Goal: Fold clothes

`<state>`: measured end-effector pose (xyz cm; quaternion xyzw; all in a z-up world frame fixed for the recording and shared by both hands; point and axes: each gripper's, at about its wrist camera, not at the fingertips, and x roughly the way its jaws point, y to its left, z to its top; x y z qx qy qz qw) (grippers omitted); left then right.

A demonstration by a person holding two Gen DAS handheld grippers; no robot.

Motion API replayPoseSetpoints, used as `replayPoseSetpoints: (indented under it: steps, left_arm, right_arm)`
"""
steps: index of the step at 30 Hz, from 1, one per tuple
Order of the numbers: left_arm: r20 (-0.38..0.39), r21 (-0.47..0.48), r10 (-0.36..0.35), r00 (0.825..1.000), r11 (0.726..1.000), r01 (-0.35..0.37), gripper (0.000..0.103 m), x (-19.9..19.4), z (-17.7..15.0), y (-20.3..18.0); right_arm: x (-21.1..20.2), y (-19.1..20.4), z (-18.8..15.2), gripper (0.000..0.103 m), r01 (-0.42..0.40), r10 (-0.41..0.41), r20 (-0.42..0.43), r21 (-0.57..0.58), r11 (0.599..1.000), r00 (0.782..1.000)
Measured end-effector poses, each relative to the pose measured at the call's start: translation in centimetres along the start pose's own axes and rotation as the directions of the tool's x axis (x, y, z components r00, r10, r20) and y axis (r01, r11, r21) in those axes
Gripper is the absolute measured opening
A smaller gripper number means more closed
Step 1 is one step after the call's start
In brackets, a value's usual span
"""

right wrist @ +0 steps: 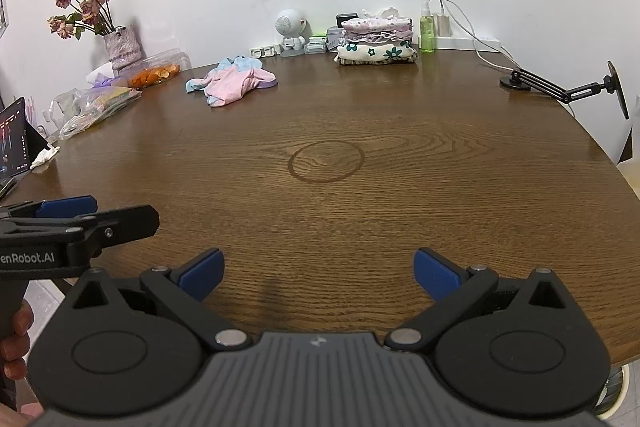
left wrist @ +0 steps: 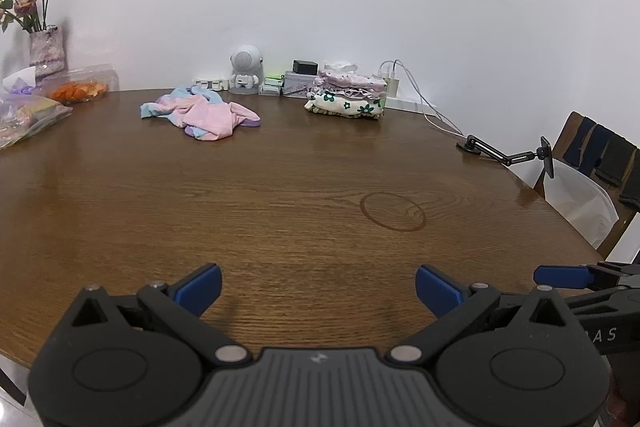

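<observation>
Brown wood grain fills the left wrist view: the round wooden tabletop (left wrist: 280, 195) spreads out under the left tongs (left wrist: 318, 287), whose blue-padded fingers (left wrist: 200, 289) are spread wide with nothing between them, low over the near edge. Far across, a crumpled pink and light-blue garment (left wrist: 204, 113) lies loose on the wood, left of centre. To its right, near the wall, sits a neat stack of folded clothes (left wrist: 348, 95), the bottom piece cream with green flowers, pink layers above. Between the two, against the wall, stands a small white astronaut figure (left wrist: 246, 69). A vase of dried pink roses (left wrist: 46, 53) stands at the far left, with a clear plastic box of orange snacks (left wrist: 80, 89) beside it. A faint dark ring mark (left wrist: 393, 211) shows on the wood right of centre. A black jointed phone holder (left wrist: 508, 155) stands at the right rim. The right tongs (left wrist: 560, 277) enter at the right edge, side-on.

From the right wrist view, the right tongs (right wrist: 319, 269) also gape wide and empty above the near edge of the tabletop (right wrist: 440, 167). The left tongs (right wrist: 68, 207) reach in from the left, gripped by a hand (right wrist: 14, 339) at the lower left corner. The crumpled garment (right wrist: 232, 81) lies far off to the left of centre, well apart from both tongs. The folded stack (right wrist: 376, 41) sits at the back, just beside a green spray bottle (right wrist: 426, 31). The ring mark (right wrist: 326, 161) lies mid-table, and the phone holder (right wrist: 560, 89) juts over the right rim. The vase (right wrist: 122, 47) stands at the back left.
</observation>
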<state>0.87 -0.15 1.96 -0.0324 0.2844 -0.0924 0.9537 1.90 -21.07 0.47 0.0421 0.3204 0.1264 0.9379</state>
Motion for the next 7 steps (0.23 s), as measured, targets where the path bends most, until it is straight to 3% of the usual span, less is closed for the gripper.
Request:
replayPoseSetpoints:
  steps: [7]
  left_arm:
    - [-0.015,-0.008,-0.006,1.0,1.0,0.006,0.103,0.25,0.03,0.17]
  right_arm:
    - [0.0,0.03,-0.1,0.103,0.0,0.0,0.0,0.003,1.0,1.0]
